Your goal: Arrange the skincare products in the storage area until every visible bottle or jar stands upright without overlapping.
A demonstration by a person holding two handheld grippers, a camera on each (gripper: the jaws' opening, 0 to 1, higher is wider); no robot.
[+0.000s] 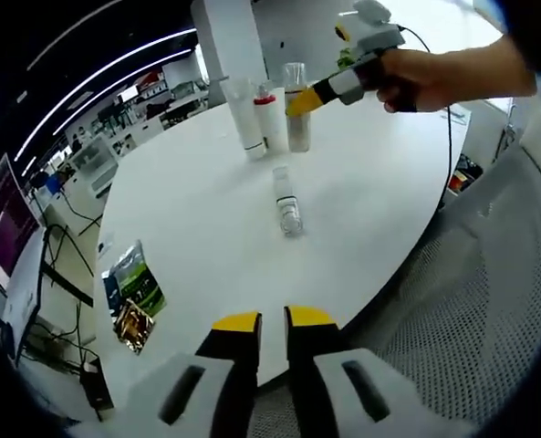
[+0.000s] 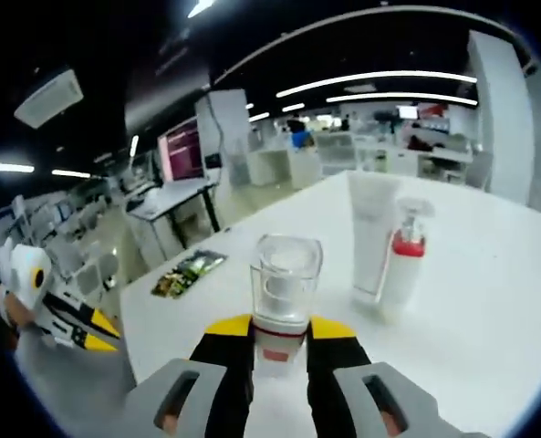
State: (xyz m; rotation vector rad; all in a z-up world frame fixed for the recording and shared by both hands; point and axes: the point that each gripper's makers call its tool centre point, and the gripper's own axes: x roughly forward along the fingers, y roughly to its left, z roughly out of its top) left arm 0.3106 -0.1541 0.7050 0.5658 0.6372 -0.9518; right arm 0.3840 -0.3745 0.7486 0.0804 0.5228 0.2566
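On the round white table [image 1: 188, 210], a clear-capped bottle [image 1: 297, 123] stands upright at the far side. My right gripper [image 1: 304, 99], held by a hand, is shut on it. In the right gripper view that bottle [image 2: 286, 278] stands between the yellow-tipped jaws of the right gripper [image 2: 279, 333]. Just beside it stand a tall white tube [image 1: 247, 119] [image 2: 372, 233] and a white pump bottle with a red collar [image 1: 268, 117] [image 2: 404, 260]. A small clear bottle [image 1: 288, 205] lies on its side mid-table. My left gripper [image 1: 273, 321] hovers over the near table edge, shut on nothing.
A green snack packet [image 1: 133, 292] [image 2: 190, 272] lies near the table's left edge. A grey mesh chair [image 1: 489, 301] stands to the right of the table. Desks and monitors fill the office behind. The left gripper [image 2: 60, 319] shows low at the left of the right gripper view.
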